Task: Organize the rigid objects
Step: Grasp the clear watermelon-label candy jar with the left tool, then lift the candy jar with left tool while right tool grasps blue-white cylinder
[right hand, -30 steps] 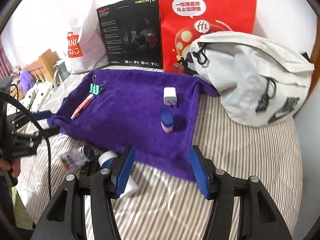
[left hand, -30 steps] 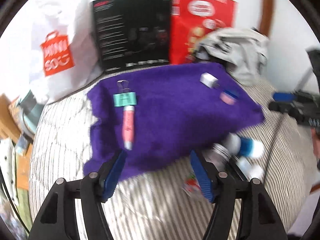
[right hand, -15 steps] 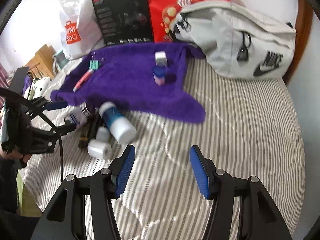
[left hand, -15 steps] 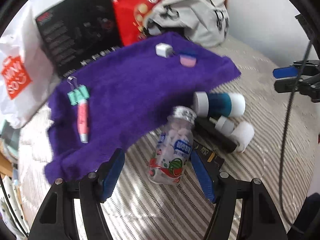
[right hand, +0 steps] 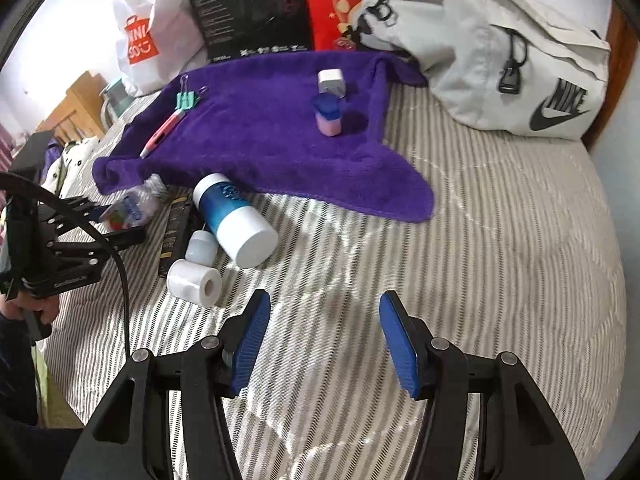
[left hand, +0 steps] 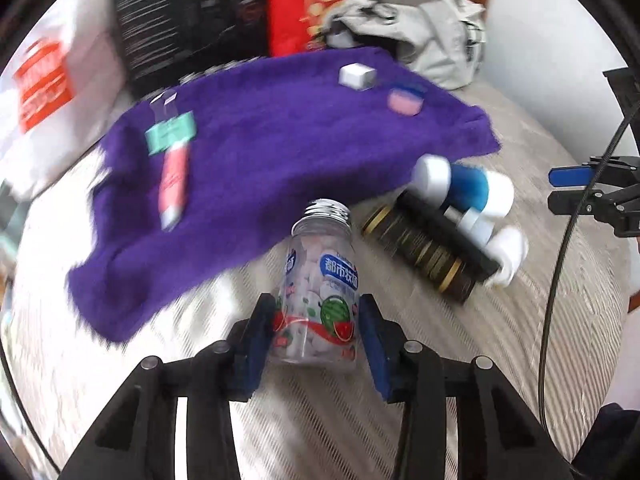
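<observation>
left gripper (left hand: 316,332): pads clamped on one clear candy bottle (left hand: 318,292) lying on striped bed (right hand: 500,240) | right gripper (right hand: 324,340): jaws spread, empty | purple towel (right hand: 260,132): four items | beside towel: four more containers

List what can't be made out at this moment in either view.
- Left claw on the clear candy bottle: left wrist view is motion-blurred, so contact of the pads can't be confirmed; right wrist view shows it too small.
- Black box: label unreadable, partly hidden by the blue-and-white bottle.
- Print on the black carton: blurred, cut off at the top edge.
- Grey bag: contents hidden.
</observation>
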### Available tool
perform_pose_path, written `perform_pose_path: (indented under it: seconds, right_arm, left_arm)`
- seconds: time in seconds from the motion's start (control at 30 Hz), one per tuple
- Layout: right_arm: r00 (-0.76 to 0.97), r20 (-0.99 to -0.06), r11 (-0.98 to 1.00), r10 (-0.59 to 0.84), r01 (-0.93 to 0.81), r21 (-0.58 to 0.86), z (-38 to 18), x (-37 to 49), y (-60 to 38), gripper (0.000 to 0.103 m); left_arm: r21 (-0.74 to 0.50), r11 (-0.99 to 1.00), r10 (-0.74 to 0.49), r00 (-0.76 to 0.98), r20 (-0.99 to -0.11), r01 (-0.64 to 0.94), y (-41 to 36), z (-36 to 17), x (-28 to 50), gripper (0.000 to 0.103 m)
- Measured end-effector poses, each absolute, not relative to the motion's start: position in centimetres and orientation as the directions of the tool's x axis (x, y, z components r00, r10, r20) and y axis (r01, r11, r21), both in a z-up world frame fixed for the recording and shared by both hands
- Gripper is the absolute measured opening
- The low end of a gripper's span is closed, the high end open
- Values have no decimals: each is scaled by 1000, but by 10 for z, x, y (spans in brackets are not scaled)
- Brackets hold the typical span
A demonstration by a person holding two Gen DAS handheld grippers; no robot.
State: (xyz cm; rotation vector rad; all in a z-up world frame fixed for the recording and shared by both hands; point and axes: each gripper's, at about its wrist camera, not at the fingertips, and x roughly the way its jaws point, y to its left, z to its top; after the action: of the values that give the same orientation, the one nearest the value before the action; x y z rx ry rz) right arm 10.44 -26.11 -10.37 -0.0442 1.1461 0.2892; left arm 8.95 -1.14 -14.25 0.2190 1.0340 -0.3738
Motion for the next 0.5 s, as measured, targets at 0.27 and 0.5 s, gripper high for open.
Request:
perform_pose_path:
  seconds: [0.27,0.5]
  right_arm:
    - [361,-902,950,236,-279,138,-110,108,-250,57]
    - [357,-899,947,252,-284,153,-109,110,-245,57]
  left_arm:
    - [-3,951,-152,461,-875,309,10,-141,77,43]
    - [20,955,-134,490,-862,297,2,-144,83,58]
